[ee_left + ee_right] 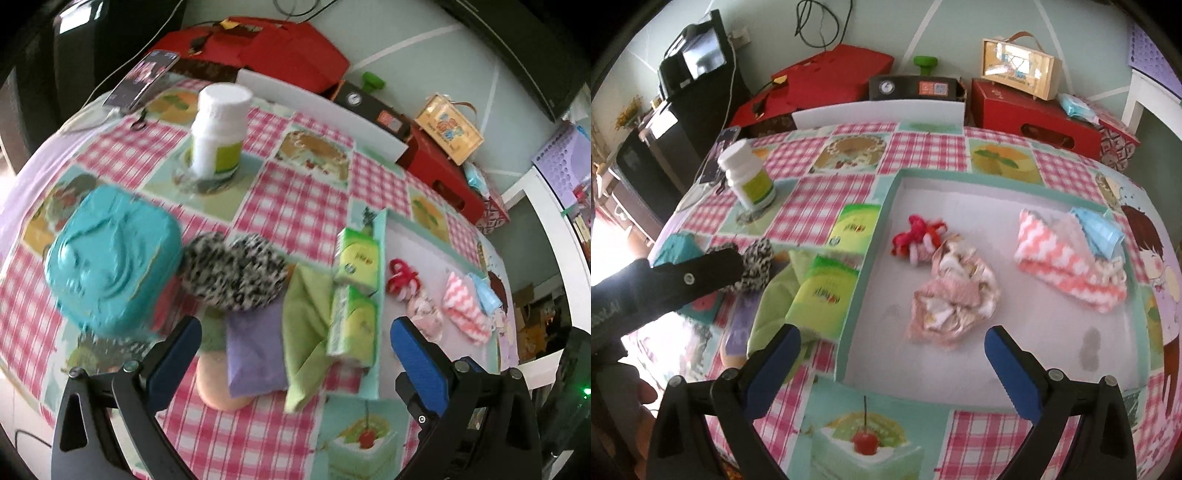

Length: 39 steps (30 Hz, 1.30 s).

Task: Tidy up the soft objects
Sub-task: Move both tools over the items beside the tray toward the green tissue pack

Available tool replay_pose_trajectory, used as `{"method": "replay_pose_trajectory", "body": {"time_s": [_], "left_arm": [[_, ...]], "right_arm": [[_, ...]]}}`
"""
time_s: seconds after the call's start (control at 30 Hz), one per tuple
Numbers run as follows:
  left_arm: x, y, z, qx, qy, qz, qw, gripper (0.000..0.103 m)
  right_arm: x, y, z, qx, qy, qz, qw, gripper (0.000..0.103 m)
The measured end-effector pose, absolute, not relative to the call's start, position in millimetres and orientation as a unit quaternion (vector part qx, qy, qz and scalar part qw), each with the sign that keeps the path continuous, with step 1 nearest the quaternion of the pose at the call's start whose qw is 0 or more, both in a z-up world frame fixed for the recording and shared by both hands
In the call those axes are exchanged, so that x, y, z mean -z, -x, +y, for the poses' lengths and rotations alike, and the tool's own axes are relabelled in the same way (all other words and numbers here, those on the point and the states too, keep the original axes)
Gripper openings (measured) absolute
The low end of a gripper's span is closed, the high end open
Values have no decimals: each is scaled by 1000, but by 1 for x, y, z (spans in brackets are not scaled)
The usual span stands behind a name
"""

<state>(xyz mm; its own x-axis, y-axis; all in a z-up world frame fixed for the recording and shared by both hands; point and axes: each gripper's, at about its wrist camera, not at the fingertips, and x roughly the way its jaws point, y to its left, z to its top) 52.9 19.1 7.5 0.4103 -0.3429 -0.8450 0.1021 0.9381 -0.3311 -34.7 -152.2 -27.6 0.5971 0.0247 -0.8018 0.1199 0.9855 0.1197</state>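
A shallow tray (871,236) with a mint rim lies on the tablecloth. In it are a red scrunchie (916,236), a pink floral cloth (953,295), a pink chevron towel (1067,266) and a blue cloth (1097,232). Left of the tray lie two green tissue packs (354,295), a green cloth (306,317), a purple cloth (255,350), a black-and-white fuzzy item (236,273) and a peach pad (214,384). My left gripper (295,343) is open above this pile. My right gripper (892,350) is open above the tray's near edge.
A teal box (114,258) sits left of the pile. A white bottle (221,129) stands further back. A phone (140,81) lies at the table's far left edge. Red boxes (1034,110) and a wooden case (1019,70) stand behind the table.
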Motion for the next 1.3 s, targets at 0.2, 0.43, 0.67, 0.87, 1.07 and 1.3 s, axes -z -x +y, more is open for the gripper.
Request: {"method": "replay_pose_trajectory", "body": {"time_s": [0.2, 0.43, 0.67, 0.87, 1.07, 1.3], "left_arm": [[6, -46, 32, 106, 124, 547, 821, 102], [21, -49, 46, 76, 146, 562, 811, 100], [33, -54, 50, 74, 157, 578, 798, 92], [39, -57, 58, 69, 180, 584, 788, 82], [40, -59, 59, 71, 187, 586, 785, 78], [44, -61, 61, 68, 198, 591, 779, 78]], "right_arm": [[33, 33, -137, 8, -59, 456, 888, 96], [38, 27, -121, -9, -30, 458, 888, 90], [44, 19, -107, -19, 6, 457, 889, 84], [45, 13, -101, -23, 25, 452, 892, 76], [39, 14, -93, -29, 46, 431, 901, 74], [41, 9, -85, -40, 64, 431, 899, 72]]}}
